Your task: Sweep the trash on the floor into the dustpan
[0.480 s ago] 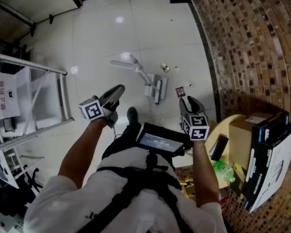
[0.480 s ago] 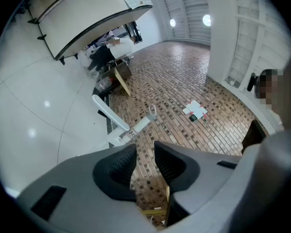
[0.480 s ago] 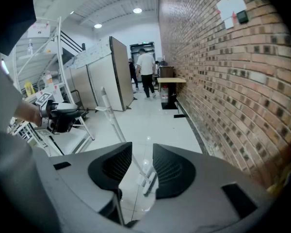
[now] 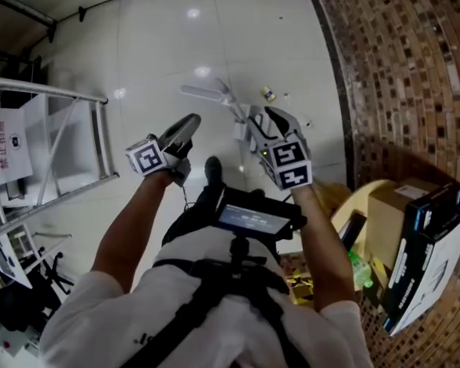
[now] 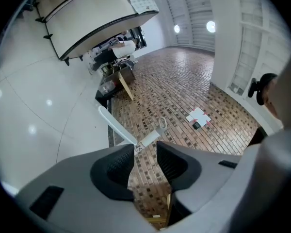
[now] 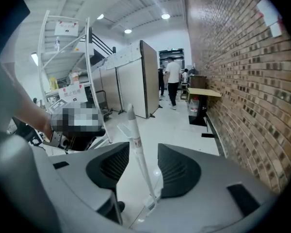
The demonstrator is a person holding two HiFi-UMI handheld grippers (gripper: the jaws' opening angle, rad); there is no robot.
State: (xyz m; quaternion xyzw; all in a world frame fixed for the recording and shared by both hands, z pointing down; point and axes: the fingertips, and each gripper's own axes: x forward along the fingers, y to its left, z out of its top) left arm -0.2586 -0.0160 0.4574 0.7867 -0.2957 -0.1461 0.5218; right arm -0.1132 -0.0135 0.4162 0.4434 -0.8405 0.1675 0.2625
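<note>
Two white handles [image 4: 203, 93] half hidden behind right gripper [image 4: 265, 116], trash [image 4: 269, 94] tiny

The white long-handled dustpan set [image 4: 230, 102] stands upright on the pale floor [image 4: 161, 44], small yellow trash [image 4: 269, 94] lying near it.

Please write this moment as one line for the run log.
left gripper: open, holds nothing | right gripper: open, white handle between jaws, not gripped | trash: on floor, unswept

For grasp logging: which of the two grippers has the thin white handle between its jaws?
The right gripper: the thin white handle stands between its open jaws, while the left gripper hangs short of it.
</note>
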